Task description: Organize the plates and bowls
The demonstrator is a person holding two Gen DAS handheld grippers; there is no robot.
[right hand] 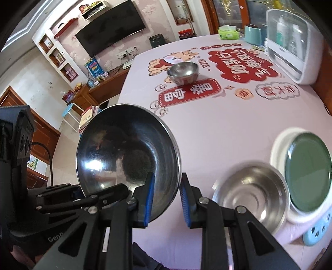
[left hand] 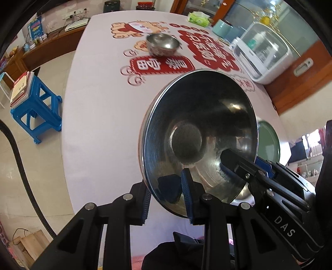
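A large steel bowl (left hand: pixel 199 133) is held tilted on edge above the table, gripped by both grippers. My left gripper (left hand: pixel 166 199) is shut on its lower rim. My right gripper (right hand: pixel 166 199) is shut on the same bowl (right hand: pixel 128 149) at its rim and also shows in the left wrist view (left hand: pixel 244 168). A second steel bowl (right hand: pixel 251 191) rests on the table near the front, beside a green plate (right hand: pixel 307 172) on a white plate (right hand: pixel 279 143). A small steel bowl (left hand: pixel 162 43) stands farther back; it also shows in the right wrist view (right hand: pixel 182 71).
The table has a pink cloth (left hand: pixel 99 116) with red printed patterns. A white appliance (left hand: pixel 263 54) with a clear lid, a teal container (right hand: pixel 252 34) and a tissue pack (left hand: pixel 198 18) stand along the far right. A blue stool (left hand: pixel 35 112) with books stands left of the table.
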